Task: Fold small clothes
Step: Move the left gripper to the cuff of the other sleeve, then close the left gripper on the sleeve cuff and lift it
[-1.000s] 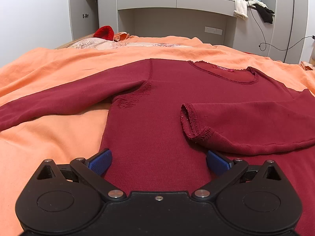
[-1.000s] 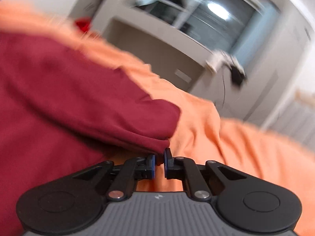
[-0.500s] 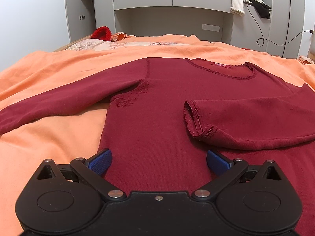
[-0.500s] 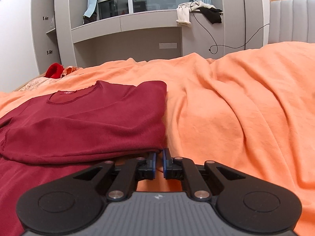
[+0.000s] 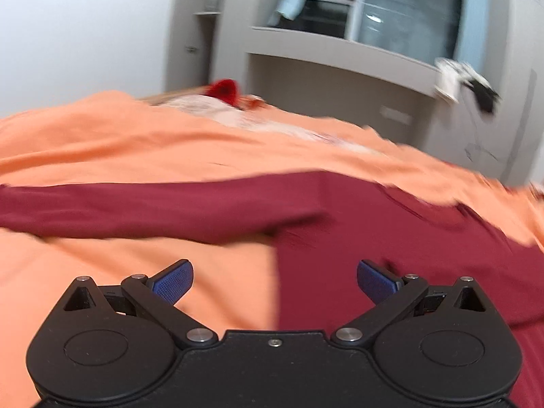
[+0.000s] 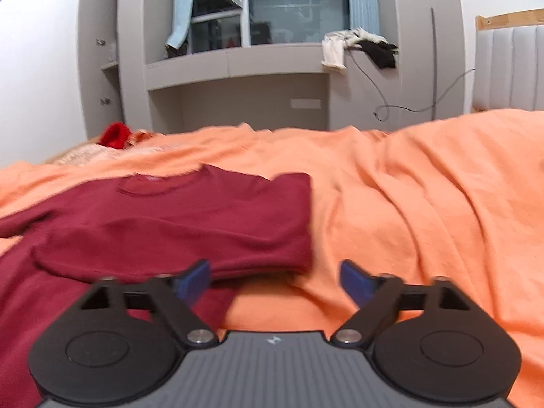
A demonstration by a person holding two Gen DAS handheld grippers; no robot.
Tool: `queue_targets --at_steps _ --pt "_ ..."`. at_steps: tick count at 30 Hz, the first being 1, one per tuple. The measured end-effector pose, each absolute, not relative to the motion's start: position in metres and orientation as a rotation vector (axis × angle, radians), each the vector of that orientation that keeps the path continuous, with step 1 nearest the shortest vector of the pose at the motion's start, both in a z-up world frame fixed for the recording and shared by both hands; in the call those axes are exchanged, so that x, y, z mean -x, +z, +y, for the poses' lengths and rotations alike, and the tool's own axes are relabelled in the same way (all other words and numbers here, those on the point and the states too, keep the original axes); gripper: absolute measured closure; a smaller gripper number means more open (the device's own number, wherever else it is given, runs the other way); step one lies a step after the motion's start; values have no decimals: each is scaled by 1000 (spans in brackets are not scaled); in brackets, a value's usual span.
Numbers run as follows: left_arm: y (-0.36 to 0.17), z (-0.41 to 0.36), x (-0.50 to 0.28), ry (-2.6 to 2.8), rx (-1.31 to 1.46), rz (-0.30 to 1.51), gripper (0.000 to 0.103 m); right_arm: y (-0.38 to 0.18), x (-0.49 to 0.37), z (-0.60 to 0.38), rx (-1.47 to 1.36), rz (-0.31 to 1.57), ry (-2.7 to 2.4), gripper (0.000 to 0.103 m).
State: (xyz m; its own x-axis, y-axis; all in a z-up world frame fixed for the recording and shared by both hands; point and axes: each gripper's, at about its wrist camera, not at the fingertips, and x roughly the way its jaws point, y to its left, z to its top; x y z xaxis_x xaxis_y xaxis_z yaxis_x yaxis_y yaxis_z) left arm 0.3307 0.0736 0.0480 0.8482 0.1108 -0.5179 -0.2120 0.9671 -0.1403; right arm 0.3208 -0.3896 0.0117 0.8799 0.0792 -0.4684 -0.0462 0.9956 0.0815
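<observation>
A dark red long-sleeved top (image 6: 170,224) is spread on a bed covered by an orange sheet (image 6: 425,210), with its neck toward the far edge of the bed. One sleeve (image 6: 176,255) is folded across the body and is no longer gripped: the jaws of the right gripper (image 6: 273,277), pinched together half a second ago, have just been opening and now stand wide with nothing between them, just above the fold. That fold is judged finished. The left gripper (image 5: 273,280) is also wide open and empty, and its view has swung toward the other sleeve (image 5: 136,210), lying straight out toward the bed's left edge, probably next. A neck label is seen, but its writing cannot be read.
</observation>
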Motion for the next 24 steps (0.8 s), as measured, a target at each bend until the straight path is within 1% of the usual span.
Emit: queue_targets --at_steps 3,10,14,17,20,22,24 --pt "49 112 -325 258 258 530 1 18 -311 -379 -95 474 142 0" --pt "42 197 -309 440 407 515 1 21 -295 -346 -111 445 331 0" --pt "35 246 -299 463 624 476 1 17 -295 -333 -97 454 381 0" --pt "32 267 -296 460 723 416 1 13 -296 -329 -86 470 391 0" --pt "29 275 -301 499 743 380 1 9 -298 -329 -96 481 392 0" --pt "25 279 -308 549 751 374 2 8 -299 -330 -110 489 389 0" --pt "23 284 -314 617 756 364 11 6 -300 -332 -125 497 390 0"
